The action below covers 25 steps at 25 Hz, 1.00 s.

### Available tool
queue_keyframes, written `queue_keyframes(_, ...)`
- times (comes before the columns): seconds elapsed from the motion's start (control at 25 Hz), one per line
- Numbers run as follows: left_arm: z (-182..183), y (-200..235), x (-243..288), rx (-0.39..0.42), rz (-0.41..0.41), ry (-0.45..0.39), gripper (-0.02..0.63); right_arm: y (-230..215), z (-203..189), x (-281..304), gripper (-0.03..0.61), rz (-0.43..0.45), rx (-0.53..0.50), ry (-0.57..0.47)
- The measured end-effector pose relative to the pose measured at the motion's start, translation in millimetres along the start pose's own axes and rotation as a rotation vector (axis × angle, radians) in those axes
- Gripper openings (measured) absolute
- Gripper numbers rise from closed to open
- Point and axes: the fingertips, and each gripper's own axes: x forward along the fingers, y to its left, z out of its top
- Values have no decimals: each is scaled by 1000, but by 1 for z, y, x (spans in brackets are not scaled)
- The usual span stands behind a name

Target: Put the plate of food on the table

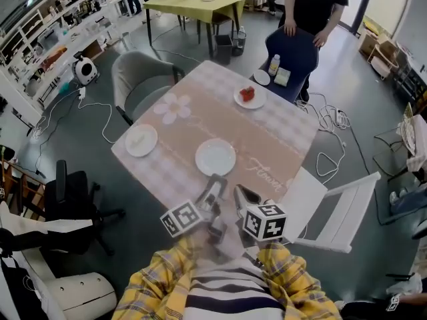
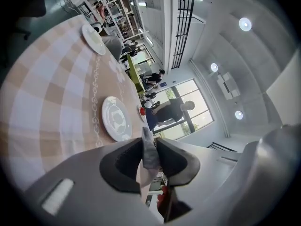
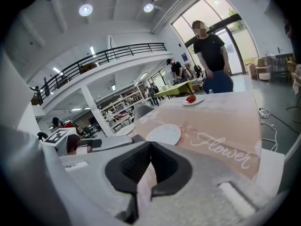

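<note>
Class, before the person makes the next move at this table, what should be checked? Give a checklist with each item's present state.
1. Left gripper fingers shut on the tablecloth edge: ok.
2. Right gripper fingers shut on the same edge: ok.
3. Plate of food resting flat on the cloth's far side: ok.
4. Middle plate and left plate flat, clear of both grippers: ok.
5. Near edge of the cloth free of snags: cannot tell.

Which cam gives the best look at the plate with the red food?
Head view: the plate of food sits unobstructed, seen from above. Right gripper view shows it small and edge-on; left gripper view only a red speck.
</note>
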Motion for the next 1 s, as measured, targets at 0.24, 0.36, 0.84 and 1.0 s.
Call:
queue_keyframes(0.24,17,7,30,9,35,-2,86,-8,9,35,-3,-8,-5,36)
queue_keyframes(0.36,29,17,41,-12,59,-4,86,-9,10,51,-3,-18,-11,60)
queue_keyframes(0.84,62,46,95,-136,120,46,87,-29,25,82,-3,-62,13,75)
queue_keyframes(1.0,58,56,104,-184,151,85,87,-32,25,88,-3,-67,21,78)
